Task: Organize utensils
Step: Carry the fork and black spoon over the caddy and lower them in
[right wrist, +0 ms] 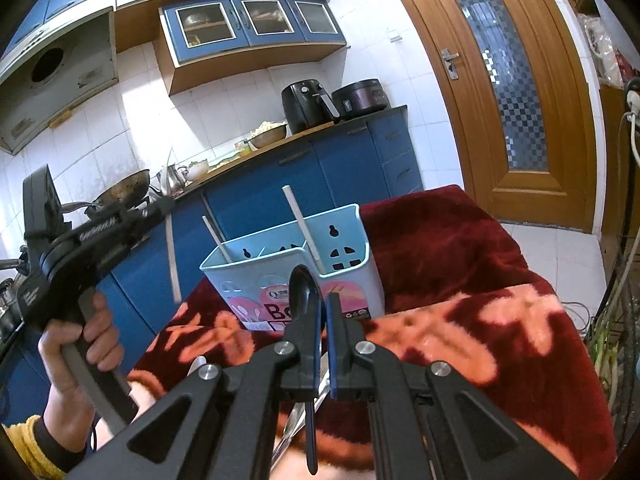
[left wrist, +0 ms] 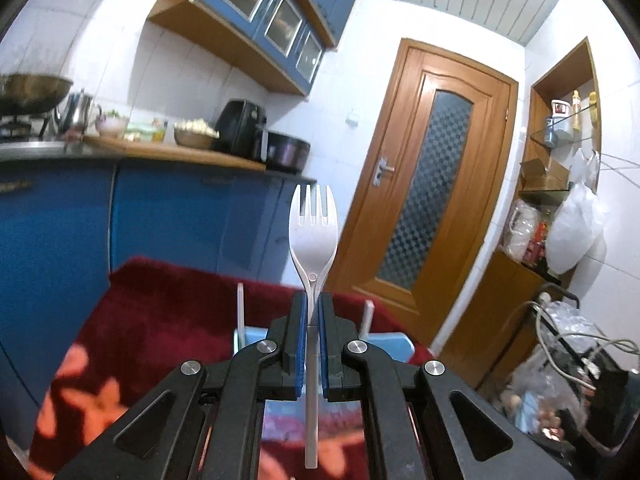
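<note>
My left gripper (left wrist: 313, 300) is shut on the neck of a white plastic fork (left wrist: 313, 224), tines up and handle running back between the fingers. In the right wrist view a hand holds that gripper (right wrist: 162, 205) up to the left of the light blue utensil holder (right wrist: 236, 280), with the fork's handle (right wrist: 173, 256) hanging below it. My right gripper (right wrist: 324, 305) is shut on a black spoon (right wrist: 303, 286), bowl up, just in front of the holder. Two white handles (right wrist: 298, 222) stand in the holder's compartments. The holder's rim (left wrist: 390, 342) shows below the left gripper.
The holder stands on a table under a dark red blanket (right wrist: 460, 280) with orange flowers. Metal utensils (right wrist: 294, 420) lie on the blanket beneath the right gripper. Blue cabinets and a counter with an air fryer (right wrist: 304, 106) are behind. A wooden door (left wrist: 432, 184) and cables (left wrist: 568, 344) are to the right.
</note>
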Demonstrator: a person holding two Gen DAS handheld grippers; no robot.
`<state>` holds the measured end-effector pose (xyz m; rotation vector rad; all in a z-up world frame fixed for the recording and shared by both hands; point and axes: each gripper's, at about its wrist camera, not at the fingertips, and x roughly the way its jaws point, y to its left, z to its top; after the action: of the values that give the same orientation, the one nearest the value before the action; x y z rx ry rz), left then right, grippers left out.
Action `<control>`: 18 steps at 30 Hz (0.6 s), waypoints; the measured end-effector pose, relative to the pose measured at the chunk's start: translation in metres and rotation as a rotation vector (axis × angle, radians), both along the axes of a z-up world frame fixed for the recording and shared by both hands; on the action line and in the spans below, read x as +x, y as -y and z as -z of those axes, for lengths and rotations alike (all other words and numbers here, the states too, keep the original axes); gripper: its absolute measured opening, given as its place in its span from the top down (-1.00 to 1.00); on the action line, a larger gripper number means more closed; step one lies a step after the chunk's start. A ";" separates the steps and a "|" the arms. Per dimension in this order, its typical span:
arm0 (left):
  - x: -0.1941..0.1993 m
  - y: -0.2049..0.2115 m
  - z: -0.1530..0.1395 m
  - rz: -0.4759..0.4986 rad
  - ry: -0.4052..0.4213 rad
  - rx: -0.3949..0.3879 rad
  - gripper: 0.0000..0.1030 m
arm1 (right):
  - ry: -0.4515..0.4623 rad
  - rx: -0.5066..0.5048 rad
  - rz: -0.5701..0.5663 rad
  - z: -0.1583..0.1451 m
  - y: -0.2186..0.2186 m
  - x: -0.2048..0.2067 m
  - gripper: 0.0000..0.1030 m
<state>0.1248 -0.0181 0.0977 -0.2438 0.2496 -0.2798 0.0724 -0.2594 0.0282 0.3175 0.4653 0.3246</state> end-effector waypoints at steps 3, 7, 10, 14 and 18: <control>0.008 0.006 -0.003 -0.038 0.053 0.031 0.90 | -0.006 0.006 0.000 0.002 0.002 0.006 0.93; 0.028 0.008 -0.001 -0.075 0.072 0.030 0.90 | -0.003 0.011 -0.001 0.004 0.005 0.011 0.92; 0.038 0.009 0.004 -0.111 0.082 0.035 0.90 | -0.001 0.006 0.000 0.004 0.005 0.015 0.93; 0.047 0.008 0.013 -0.160 0.109 0.031 0.90 | 0.010 -0.011 -0.002 0.000 0.004 0.021 0.92; 0.053 0.009 0.022 -0.157 0.097 0.027 0.90 | 0.024 -0.032 0.005 -0.006 0.001 0.030 0.92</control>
<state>0.1781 -0.0274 0.0755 -0.2212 0.1372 -0.1319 0.1020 -0.2604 0.0339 0.2837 0.4460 0.3157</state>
